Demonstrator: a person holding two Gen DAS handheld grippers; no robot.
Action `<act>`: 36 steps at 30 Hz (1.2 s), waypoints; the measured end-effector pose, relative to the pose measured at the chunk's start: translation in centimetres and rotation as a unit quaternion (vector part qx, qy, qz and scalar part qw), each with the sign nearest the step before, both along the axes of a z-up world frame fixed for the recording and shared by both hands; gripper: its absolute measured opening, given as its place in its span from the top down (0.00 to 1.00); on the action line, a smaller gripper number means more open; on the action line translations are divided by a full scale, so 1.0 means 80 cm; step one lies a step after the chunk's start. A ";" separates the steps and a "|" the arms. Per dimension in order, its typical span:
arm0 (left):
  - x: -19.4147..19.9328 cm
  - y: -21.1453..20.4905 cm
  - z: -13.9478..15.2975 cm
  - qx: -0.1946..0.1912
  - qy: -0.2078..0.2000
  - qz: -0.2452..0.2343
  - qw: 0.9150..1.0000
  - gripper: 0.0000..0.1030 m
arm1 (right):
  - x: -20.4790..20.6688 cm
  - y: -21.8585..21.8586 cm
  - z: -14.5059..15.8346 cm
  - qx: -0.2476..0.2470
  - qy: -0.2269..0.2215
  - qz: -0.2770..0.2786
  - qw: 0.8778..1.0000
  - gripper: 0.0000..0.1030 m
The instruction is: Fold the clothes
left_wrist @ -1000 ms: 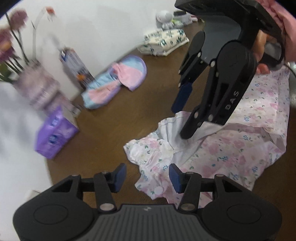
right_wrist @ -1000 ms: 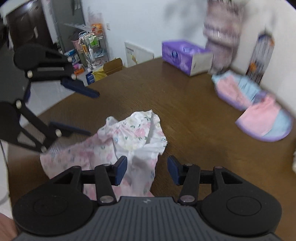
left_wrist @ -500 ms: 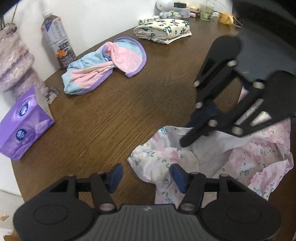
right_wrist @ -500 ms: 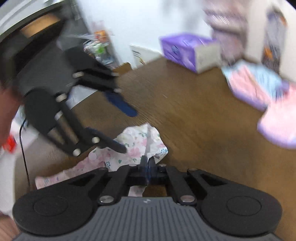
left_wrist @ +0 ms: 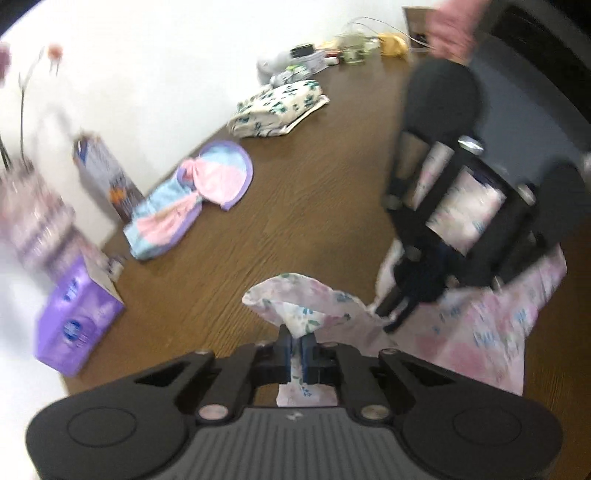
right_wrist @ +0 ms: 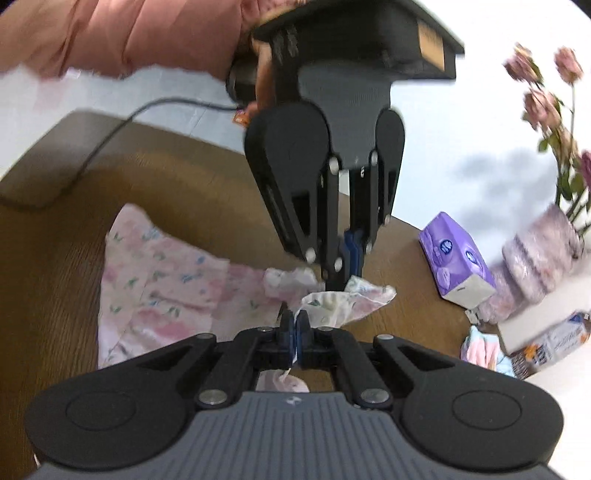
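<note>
Spreading across the frame in the left wrist view, a brown wood-grain worktop [left_wrist: 317, 206] curves against a white wall [left_wrist: 147, 66]. At far left a blurred vase with pink flowers [left_wrist: 26, 206] stands by the wall, with a purple tissue pack [left_wrist: 74, 328] at the worktop's edge in front of it. Next along come a drink carton [left_wrist: 107, 177], a crumpled pink, blue and purple garment [left_wrist: 192, 203], then a folded white cloth with dark green print [left_wrist: 277, 107], and small clutter further back by the wall, too blurred to name.

At bottom centre the left gripper [left_wrist: 295, 350] has its jaws clenched on a bunched corner of the pink floral garment [left_wrist: 480, 332], which lies on the near right part of the worktop. To the right, the right gripper [left_wrist: 413, 295] reaches down onto the same garment; a pink sleeve [left_wrist: 450, 26] shows above it.

In the right wrist view, the garment [right_wrist: 159, 277] lies flat at left, a dark cable [right_wrist: 110, 129] trailing over the worktop's far edge. At centre the right gripper [right_wrist: 293, 332] has its jaws clenched on a thin fold of the fabric, with the left gripper [right_wrist: 351, 251] just beyond, jaws likewise closed on the raised cloth. Further right sit the tissue pack [right_wrist: 454, 262], the vase, and the carton [right_wrist: 554, 343].
</note>
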State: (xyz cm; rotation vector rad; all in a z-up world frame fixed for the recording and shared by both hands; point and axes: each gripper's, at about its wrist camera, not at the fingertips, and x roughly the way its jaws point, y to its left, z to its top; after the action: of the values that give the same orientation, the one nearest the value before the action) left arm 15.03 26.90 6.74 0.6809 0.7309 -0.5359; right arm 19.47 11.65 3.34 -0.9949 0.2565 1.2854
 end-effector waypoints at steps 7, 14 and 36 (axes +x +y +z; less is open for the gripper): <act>-0.084 -0.040 -0.025 0.125 -0.122 -0.017 0.985 0.93 | -0.013 -0.014 0.002 -0.006 0.050 -0.005 0.999 0.91; -0.108 -0.057 -0.052 0.168 -0.122 -0.039 0.977 0.79 | 0.033 -0.047 0.042 0.076 0.219 -0.099 0.968 0.64; -0.052 -0.015 0.014 -0.133 0.055 0.175 0.974 0.97 | -0.015 -0.010 -0.025 -0.014 0.043 -0.112 0.993 0.81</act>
State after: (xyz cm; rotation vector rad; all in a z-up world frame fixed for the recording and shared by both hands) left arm 10.85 25.72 7.89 0.2634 0.8440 -0.3395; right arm 18.29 10.84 1.37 -0.9075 0.4406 1.1233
